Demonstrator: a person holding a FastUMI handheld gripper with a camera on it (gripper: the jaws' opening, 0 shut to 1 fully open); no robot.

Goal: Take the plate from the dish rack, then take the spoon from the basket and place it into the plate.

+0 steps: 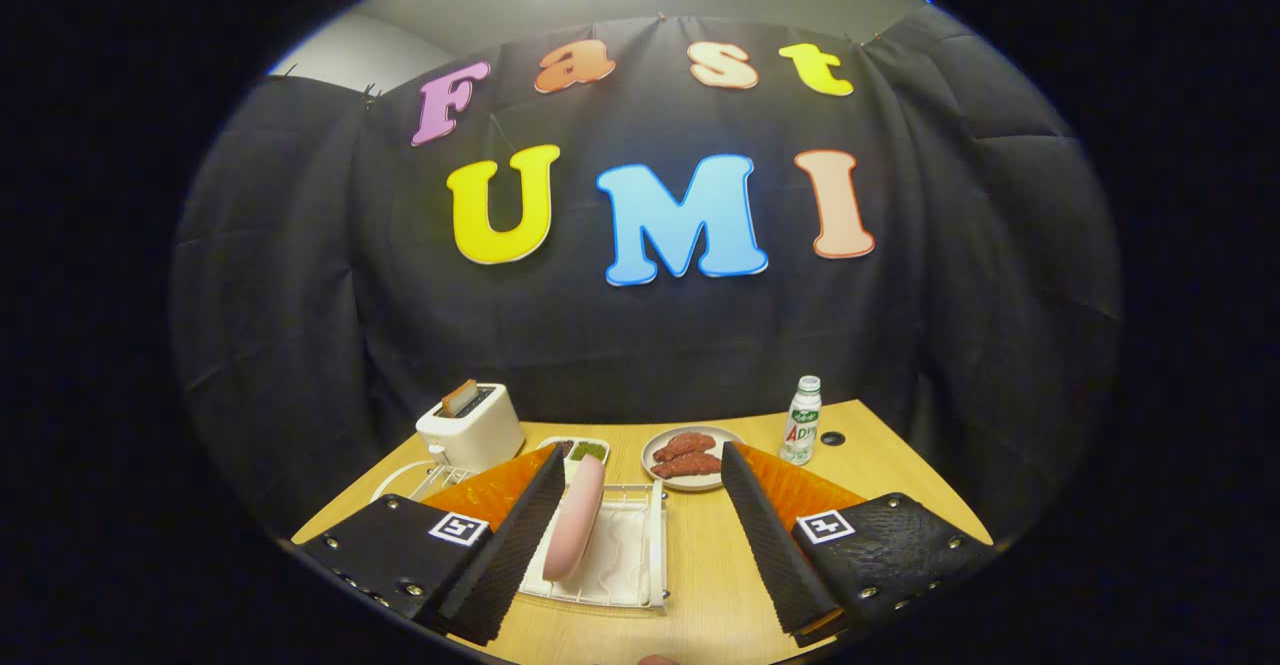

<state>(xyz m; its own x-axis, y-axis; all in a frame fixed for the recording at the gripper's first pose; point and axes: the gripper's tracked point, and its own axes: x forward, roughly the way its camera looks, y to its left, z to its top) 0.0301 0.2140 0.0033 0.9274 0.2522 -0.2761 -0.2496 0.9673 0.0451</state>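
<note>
Plate [576,531]: stands on edge in the dish rack [640,585], just beside the left finger.
Hand-held gripper [640,535]: wide open, holding nothing.

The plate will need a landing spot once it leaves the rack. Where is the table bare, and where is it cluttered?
Bare wood lies between the dish rack and the right finger of the open gripper, running forward toward the dish of meat. The far side is crowded: toaster, small tray, dish, bottle. The pink plate stands in the rack.
</note>
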